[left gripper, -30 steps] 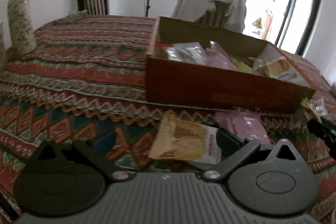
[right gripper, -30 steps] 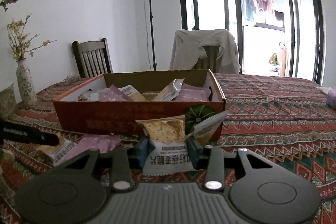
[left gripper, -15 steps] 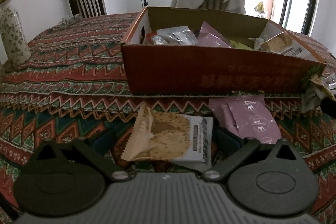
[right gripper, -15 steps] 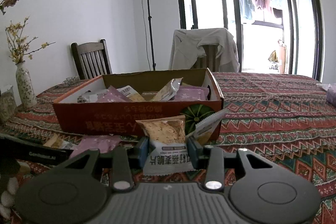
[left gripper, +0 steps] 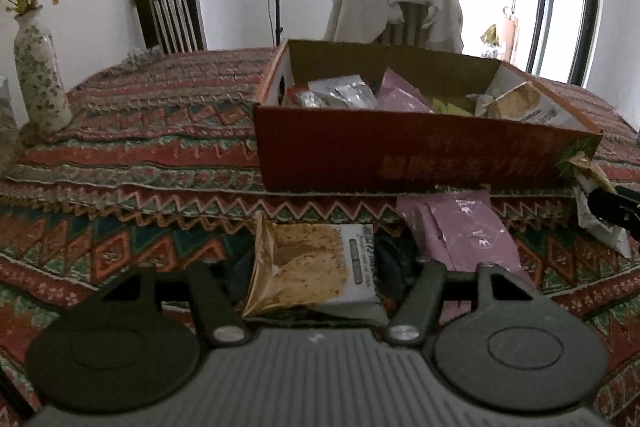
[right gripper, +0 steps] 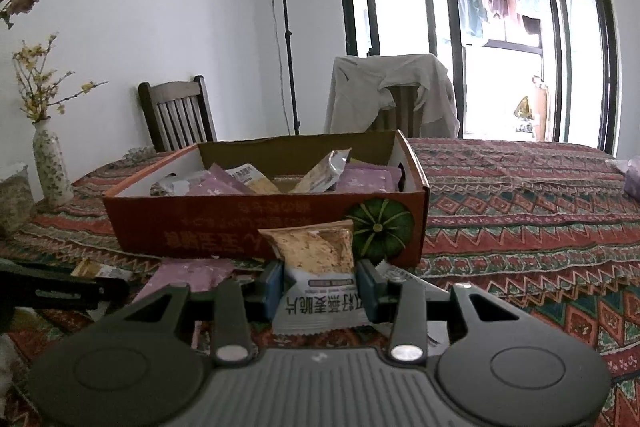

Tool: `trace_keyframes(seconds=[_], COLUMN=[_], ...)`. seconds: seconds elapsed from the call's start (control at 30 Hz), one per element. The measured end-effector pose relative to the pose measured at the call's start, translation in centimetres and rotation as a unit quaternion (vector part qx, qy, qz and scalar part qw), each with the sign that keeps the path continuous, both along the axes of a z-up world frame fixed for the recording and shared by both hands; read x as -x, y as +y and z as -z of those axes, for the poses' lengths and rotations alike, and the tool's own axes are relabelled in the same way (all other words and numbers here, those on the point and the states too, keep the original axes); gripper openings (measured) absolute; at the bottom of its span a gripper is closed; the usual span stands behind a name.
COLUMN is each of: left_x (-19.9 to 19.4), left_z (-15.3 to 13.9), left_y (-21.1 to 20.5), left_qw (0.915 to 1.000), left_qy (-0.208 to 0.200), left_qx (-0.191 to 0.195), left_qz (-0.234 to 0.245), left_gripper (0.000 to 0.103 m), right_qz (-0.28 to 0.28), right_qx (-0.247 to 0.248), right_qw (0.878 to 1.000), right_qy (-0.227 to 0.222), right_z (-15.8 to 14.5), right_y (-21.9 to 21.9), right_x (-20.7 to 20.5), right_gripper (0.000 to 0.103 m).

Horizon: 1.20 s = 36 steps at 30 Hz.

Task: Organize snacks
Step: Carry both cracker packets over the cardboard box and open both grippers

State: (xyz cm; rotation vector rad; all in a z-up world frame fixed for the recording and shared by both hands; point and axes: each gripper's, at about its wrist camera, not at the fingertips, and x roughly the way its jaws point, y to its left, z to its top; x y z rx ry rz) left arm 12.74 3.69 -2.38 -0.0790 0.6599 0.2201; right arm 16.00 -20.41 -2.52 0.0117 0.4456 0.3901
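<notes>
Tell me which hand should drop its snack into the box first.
Right, probably. The right gripper is clamped on a cracker packet, facing the box; the left gripper is closing around its packet.

2 wrist fisheye views look forward and slightly down, low and close over the patterned table (left gripper: 140,131); both face the cardboard box (left gripper: 400,155) (right gripper: 240,223), the left from nearer its left corner.

Cardboard box (left gripper: 400,151), glossy foil packets (left gripper: 344,93), woven tablecloth (left gripper: 152,131)
</notes>
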Motion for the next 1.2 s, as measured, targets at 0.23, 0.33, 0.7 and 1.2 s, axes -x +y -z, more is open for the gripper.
trace_keyframes(seconds=[0.23,0.33,0.7,1.2], left_x=[1.6,1.9,0.0,-7.4], left_z=[-2.0,-3.2,-7.0,-9.1], left_y=[0.1,-0.1,-1.4,-1.6], left_qw=[0.9994,0.9987,0.9946,0.9902], left_qy=[-0.035,-0.051,-0.099,-0.134], left_qx=[-0.004,-0.002,0.004,0.033], left_qz=[0.001,0.005,0.031,0.023], left_gripper=[0.064,0.064,0.064,0.064], right_qz=[-0.001,0.003,0.013,0.033], right_qx=[-0.013,-0.022,-0.019,-0.002], right_qw=[1.000,0.999,0.997,0.996], right_qy=[-0.026,-0.040,-0.071,-0.088], right_z=[-0.5,-0.8,-3.8,-7.9], right_y=[-0.5,-0.8,-0.6,2.3], right_x=[1.0,1.6,1.3,-6.5], right_gripper=[0.039,0.039,0.039,0.039])
